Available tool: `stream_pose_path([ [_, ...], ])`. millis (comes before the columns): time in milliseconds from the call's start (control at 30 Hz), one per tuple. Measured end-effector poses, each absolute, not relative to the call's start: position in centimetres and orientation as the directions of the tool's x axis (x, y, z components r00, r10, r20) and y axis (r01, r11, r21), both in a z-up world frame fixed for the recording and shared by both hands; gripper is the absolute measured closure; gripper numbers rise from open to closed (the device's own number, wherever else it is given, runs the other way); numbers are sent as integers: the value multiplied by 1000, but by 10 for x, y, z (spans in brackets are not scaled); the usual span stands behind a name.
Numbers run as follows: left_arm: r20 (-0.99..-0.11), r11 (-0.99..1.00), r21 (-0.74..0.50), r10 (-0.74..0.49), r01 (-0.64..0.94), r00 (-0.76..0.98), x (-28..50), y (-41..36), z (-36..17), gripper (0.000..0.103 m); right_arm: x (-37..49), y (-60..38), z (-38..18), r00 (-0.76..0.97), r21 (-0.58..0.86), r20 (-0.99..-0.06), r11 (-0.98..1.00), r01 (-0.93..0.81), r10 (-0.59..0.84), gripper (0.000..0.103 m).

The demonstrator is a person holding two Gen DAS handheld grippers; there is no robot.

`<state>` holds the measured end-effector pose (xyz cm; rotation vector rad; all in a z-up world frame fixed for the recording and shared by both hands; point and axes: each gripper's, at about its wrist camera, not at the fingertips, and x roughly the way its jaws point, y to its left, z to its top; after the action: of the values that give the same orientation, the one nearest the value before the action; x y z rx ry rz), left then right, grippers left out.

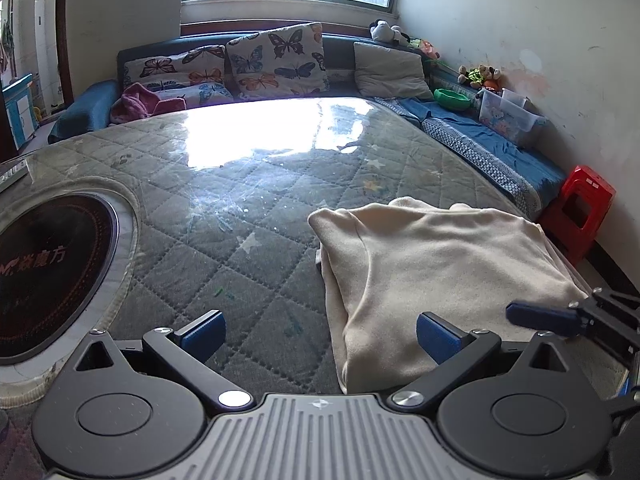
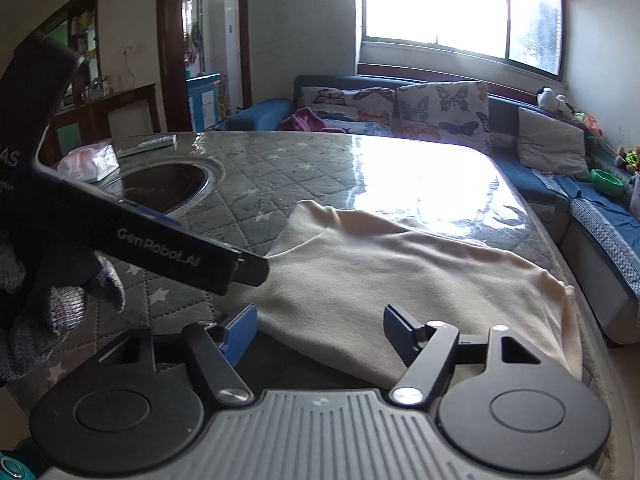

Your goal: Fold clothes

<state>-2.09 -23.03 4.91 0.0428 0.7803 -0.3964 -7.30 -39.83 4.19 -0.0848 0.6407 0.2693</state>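
The left hand-held gripper (image 1: 320, 334) hovers low over the bench (image 1: 224, 216) with its blue pads spread wide and nothing between them; its right pad sits over the near edge of the cream garment (image 1: 440, 272). The right hand-held gripper (image 2: 320, 330) is likewise spread and empty, with the garment's near hem just ahead between its fingers. The garment lies folded in smooth, soft layers at the bench's right edge, its long axis running from near right toward far left.
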Motion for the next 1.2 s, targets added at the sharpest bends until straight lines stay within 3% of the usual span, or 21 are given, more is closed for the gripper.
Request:
stream_pose_path([
  [500,-699,924,-295,-382,242,604,13,-195,52,0,-61,-350,33,732,-143,-616,873,-467,291,51],
  [667,-700,914,-326,-404,240,589,13,-196,52,0,-57,-338,27,726,-195,-625,842,-503,289,63],
  [933,-706,918,-298,-395,260,587,10,-205,50,0,-60,-340,27,725,-167,-621,853,-494,299,61],
  [1200,-691,937,-180,-338,301,639,0,-219,54,0,-62,-358,28,741,-108,-609,896,-431,283,44],
])
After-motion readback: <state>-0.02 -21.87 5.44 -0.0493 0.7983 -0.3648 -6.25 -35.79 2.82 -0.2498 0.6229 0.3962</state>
